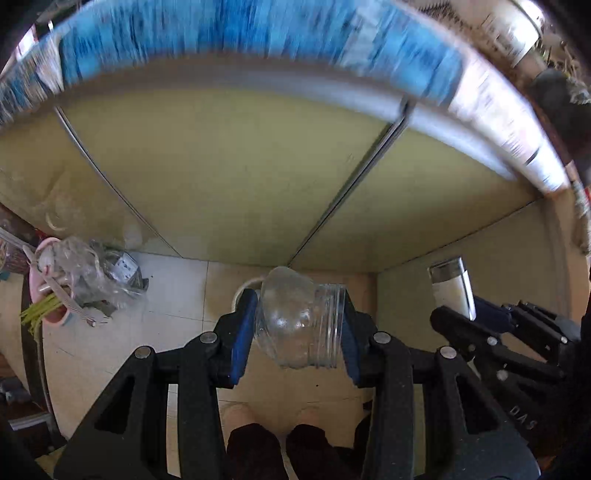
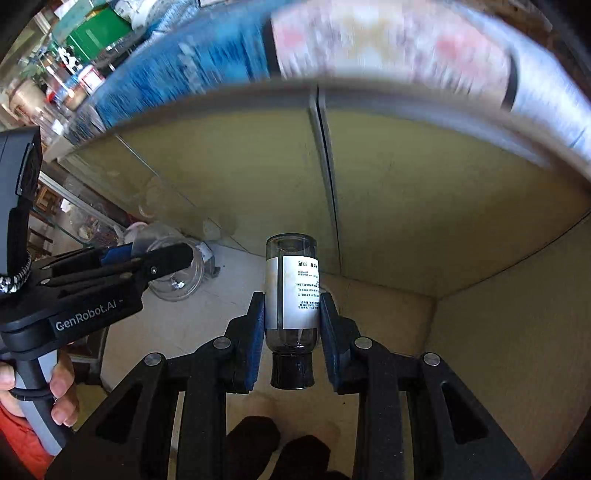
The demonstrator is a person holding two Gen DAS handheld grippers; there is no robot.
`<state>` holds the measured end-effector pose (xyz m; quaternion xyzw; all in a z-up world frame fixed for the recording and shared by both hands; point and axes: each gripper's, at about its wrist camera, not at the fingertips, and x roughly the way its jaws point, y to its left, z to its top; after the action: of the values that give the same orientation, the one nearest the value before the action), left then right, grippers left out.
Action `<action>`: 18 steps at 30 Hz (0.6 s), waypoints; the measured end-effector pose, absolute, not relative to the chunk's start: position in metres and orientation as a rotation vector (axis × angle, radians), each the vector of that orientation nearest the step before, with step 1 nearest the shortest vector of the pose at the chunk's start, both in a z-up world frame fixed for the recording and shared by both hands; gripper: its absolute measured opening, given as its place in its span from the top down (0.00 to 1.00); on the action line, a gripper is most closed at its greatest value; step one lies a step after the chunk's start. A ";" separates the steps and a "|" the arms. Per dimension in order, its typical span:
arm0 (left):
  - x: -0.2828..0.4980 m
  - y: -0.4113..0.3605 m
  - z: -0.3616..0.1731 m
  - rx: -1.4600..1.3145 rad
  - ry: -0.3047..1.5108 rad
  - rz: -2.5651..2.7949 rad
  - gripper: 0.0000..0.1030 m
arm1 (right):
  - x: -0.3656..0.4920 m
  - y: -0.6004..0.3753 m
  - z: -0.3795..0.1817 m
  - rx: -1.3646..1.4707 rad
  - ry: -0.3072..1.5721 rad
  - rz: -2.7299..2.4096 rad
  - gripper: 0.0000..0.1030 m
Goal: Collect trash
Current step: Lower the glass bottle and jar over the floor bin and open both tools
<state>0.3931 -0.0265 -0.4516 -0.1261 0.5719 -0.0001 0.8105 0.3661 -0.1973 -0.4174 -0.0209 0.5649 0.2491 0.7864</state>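
Note:
My left gripper [image 1: 300,325] is shut on a clear glass jar [image 1: 299,317], held sideways with its threaded mouth to the right. It also shows in the right wrist view [image 2: 181,275] at the left. My right gripper [image 2: 292,328] is shut on a small bottle [image 2: 292,291] with a white label, held with its black cap toward me. That bottle [image 1: 452,291] and the right gripper show at the right in the left wrist view. Both are held in the air over a tiled floor, in front of a yellow-green cabinet front [image 1: 229,177].
A pink container [image 1: 48,295] with crumpled clear plastic [image 1: 92,273], green sticks and scraps sits low at the left. A cardboard-coloured panel [image 2: 517,332] stands at the right. Blue and white packaging [image 1: 258,29] lies blurred above the cabinet's edge. My legs are below.

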 end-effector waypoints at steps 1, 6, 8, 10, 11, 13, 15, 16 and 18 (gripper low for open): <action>0.393 -0.025 -0.472 -0.265 1.229 -0.011 0.60 | 0.368 -0.195 -0.436 -0.052 1.220 0.543 0.75; 0.399 -0.024 -0.586 -0.207 1.293 -0.080 0.60 | 0.375 -0.183 -0.537 -0.066 1.225 0.534 0.75; 0.402 -0.022 -0.630 -0.199 1.309 -0.093 0.60 | 0.380 -0.180 -0.582 -0.054 1.240 0.534 0.75; 0.406 -0.020 -0.675 -0.190 1.336 -0.121 0.60 | 0.386 -0.176 -0.629 -0.058 1.258 0.528 0.75; 0.409 -0.020 -0.699 -0.174 1.354 -0.130 0.60 | 0.391 -0.174 -0.654 -0.062 1.271 0.527 0.75; 0.412 -0.021 -0.740 -0.145 1.375 -0.159 0.60 | 0.399 -0.170 -0.697 -0.050 1.295 0.542 0.75; 0.414 -0.020 -0.778 -0.113 1.383 -0.178 0.60 | 0.406 -0.164 -0.734 -0.049 1.311 0.564 0.75; 0.415 -0.019 -0.794 -0.117 1.390 -0.194 0.60 | 0.409 -0.160 -0.753 -0.058 1.315 0.574 0.75; 0.417 -0.015 -0.823 -0.135 1.403 -0.223 0.60 | 0.410 -0.151 -0.779 -0.073 1.320 0.586 0.75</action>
<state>0.4167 -0.0148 -0.8226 -0.0619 0.6434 -0.1022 0.7561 0.4098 -0.1507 -0.7785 -0.0335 0.6041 0.2683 0.7496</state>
